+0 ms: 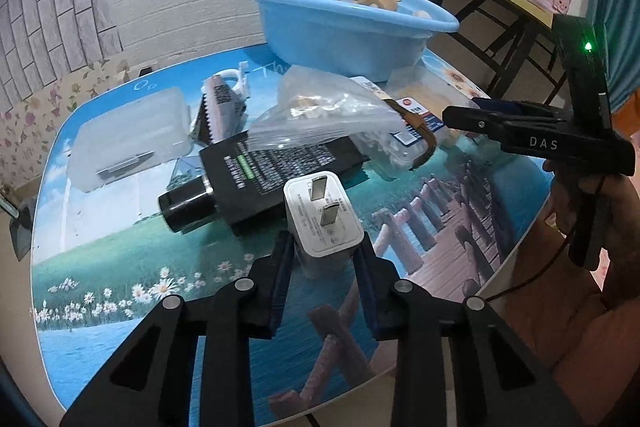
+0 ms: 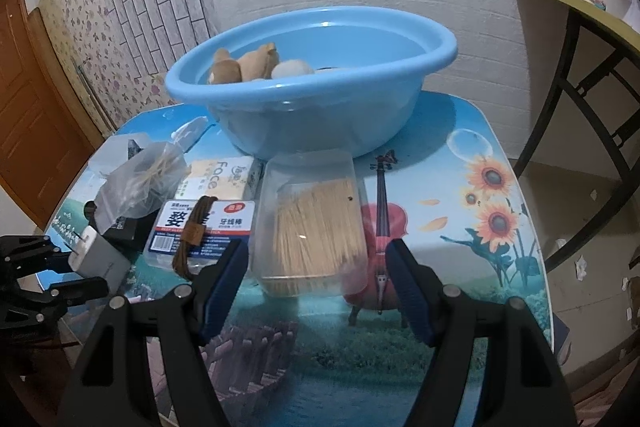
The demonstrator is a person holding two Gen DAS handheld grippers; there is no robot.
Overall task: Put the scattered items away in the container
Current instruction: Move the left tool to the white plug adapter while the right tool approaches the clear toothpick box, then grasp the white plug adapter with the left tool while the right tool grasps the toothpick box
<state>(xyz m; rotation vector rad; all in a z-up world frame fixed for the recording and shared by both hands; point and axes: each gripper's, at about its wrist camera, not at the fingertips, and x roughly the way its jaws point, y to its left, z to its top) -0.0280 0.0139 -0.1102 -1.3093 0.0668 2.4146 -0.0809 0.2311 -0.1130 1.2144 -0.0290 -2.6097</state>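
Left wrist view: the left gripper is squeezing the white charger (prongs up) above the picture table. The blue tub is sitting at the back. The right gripper is hanging open around the toothpick box.

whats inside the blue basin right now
In the blue basin: tan plush toys and a pale round item. Its near wall hides whatever lies lower down on the bottom.
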